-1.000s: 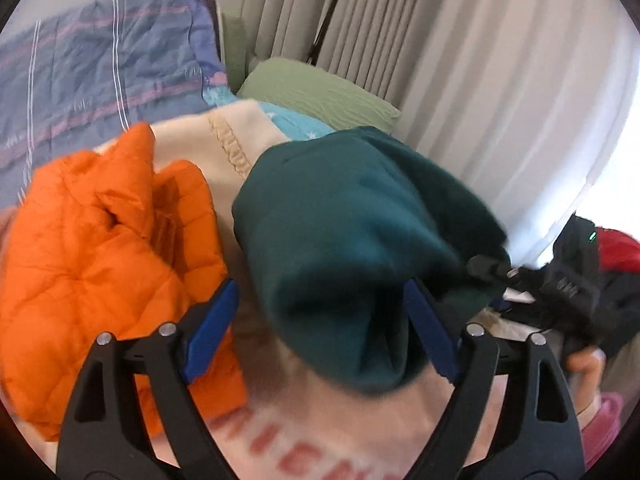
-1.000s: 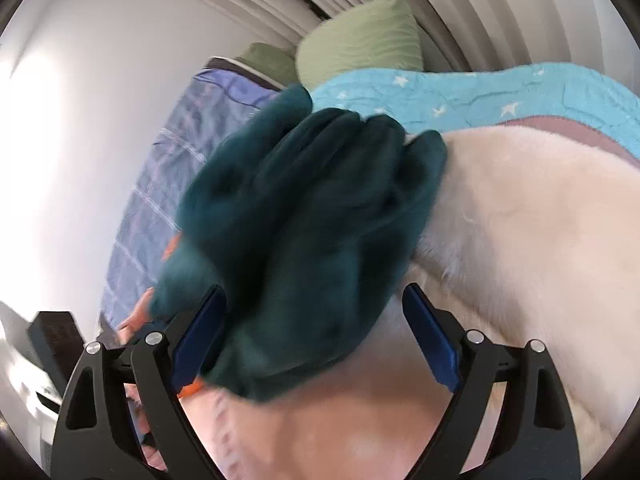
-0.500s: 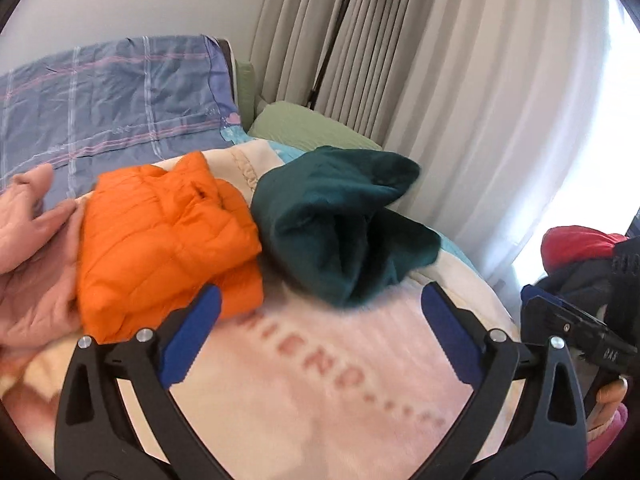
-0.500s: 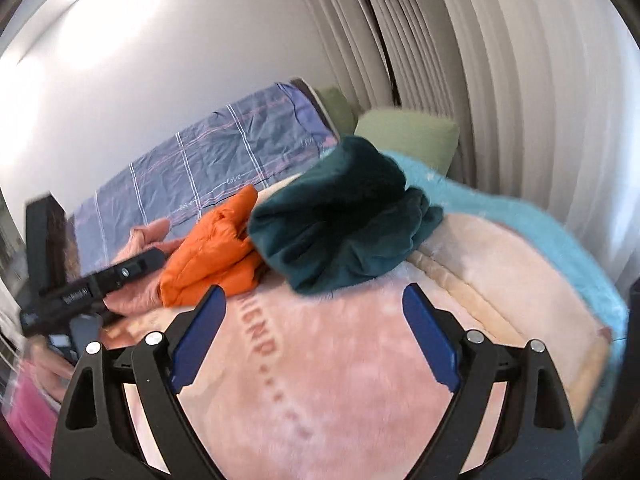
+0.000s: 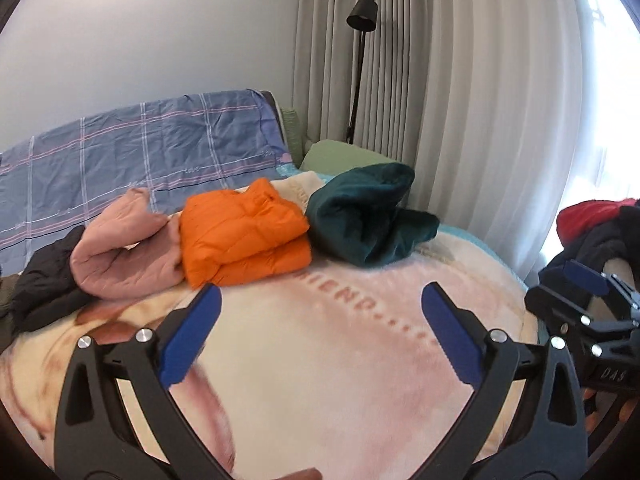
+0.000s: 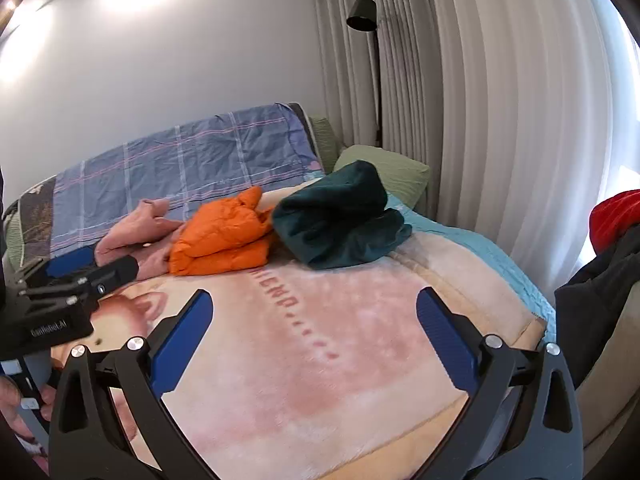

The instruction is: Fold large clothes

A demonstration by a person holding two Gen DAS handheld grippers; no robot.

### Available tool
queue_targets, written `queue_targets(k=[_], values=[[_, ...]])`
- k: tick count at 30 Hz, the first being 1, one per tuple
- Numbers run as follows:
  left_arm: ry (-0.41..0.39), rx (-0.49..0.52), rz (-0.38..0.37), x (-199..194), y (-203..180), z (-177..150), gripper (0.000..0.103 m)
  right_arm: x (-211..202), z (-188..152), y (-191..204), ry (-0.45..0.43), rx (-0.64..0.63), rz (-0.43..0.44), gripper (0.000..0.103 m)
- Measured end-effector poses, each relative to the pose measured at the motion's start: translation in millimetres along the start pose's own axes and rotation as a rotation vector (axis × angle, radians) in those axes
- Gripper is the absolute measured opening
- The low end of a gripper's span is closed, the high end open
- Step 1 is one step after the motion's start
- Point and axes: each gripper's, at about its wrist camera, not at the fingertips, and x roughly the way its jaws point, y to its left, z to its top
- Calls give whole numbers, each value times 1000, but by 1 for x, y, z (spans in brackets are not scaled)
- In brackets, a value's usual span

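Just above centre of both views, a dark green garment (image 5: pixel 366 216) lies folded into a thick bundle on a pink blanket (image 5: pixel 320 360); in the left wrist view its long axis runs from upper left to lower right, the rolled, higher end toward a green pillow (image 5: pixel 340 156) and a flatter flap trailing toward the right edge. Touching its left side sits a folded orange puffer jacket (image 5: pixel 244 236), then a pink garment (image 5: pixel 128 252) and a black one (image 5: pixel 44 288) farther left, the row lying across the blanket below a blue checked cover (image 5: pixel 140 152). Both grippers hang over bare blanket in the lower frame, well apart from the clothes: the left gripper (image 5: pixel 320 328) has its blue-padded jaws spread wide and empty, and the right gripper (image 6: pixel 314 328) likewise stands wide apart, gripping nothing. A black floor lamp (image 6: pixel 362 12) rises before pale curtains (image 6: pixel 500 120) at upper right.
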Motion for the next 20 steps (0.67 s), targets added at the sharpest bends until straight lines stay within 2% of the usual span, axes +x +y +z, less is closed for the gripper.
queue_targets(k=[5,20], values=[[12,-21,5,-18,7,-13,101,-14,-5,10,-14,-1,-2,102],[-10,54,92,-58,-6,-22,101,-17,-12,22,-16,-11,-29,102]])
